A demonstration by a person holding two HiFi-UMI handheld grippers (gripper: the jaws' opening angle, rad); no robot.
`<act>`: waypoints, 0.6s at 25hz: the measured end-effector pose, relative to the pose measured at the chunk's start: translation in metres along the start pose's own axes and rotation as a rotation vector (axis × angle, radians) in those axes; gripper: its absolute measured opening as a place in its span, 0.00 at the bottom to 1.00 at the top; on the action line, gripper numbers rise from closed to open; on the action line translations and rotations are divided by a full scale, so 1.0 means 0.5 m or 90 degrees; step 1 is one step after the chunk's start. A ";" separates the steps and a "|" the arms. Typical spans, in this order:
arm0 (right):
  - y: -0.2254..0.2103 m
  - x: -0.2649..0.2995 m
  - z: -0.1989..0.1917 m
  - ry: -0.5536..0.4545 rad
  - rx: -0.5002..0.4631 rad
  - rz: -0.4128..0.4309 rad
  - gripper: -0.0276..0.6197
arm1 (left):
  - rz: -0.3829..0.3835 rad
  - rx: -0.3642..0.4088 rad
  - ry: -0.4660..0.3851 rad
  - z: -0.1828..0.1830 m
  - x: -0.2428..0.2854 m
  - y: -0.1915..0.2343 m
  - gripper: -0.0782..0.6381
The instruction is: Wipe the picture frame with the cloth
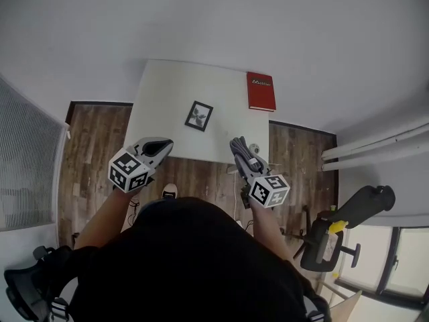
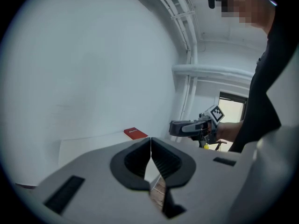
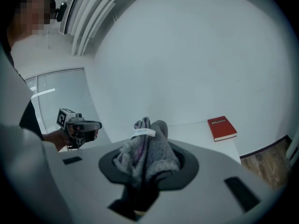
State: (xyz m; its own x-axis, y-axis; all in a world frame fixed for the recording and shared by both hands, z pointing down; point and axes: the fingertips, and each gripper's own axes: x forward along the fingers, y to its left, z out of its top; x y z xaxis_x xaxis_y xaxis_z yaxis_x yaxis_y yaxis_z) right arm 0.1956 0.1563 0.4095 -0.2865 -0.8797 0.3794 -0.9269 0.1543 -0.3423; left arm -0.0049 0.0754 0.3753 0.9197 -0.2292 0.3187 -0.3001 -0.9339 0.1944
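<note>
White table [image 1: 167,92] carries the picture frame [image 1: 199,115] untouched; right hand-held gripper [image 1: 236,143] grasps the cloth [image 3: 149,155], left hand-held gripper [image 1: 161,143] clenched empty, wiping apparently not begun.

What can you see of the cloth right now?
The cloth is grey and fuzzy, like fleece or knit. It is bunched into a wad with folds, a purplish streak along one fold and a small white tag near its top. It is clamped between the right tongs, with its top poking out past them. Only the tongs touch it. In the head view it sits near the front edge of the white table, apart from the picture frame.
</note>
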 end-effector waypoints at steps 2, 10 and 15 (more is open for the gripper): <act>0.008 0.021 0.016 -0.003 -0.001 -0.004 0.20 | -0.004 -0.005 -0.002 0.005 -0.001 0.035 0.12; 0.023 0.075 0.043 0.003 0.001 -0.033 0.20 | -0.015 -0.022 -0.033 0.038 0.001 0.153 0.12; 0.031 0.103 0.064 -0.009 0.006 -0.053 0.20 | -0.035 -0.021 -0.029 0.039 0.003 0.200 0.12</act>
State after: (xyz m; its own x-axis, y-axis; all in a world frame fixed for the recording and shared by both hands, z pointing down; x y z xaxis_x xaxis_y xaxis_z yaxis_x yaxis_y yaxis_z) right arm 0.1744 0.0989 0.3964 -0.2052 -0.8954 0.3951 -0.9448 0.0759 -0.3187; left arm -0.0284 -0.0237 0.3773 0.9452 -0.1906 0.2650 -0.2563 -0.9361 0.2407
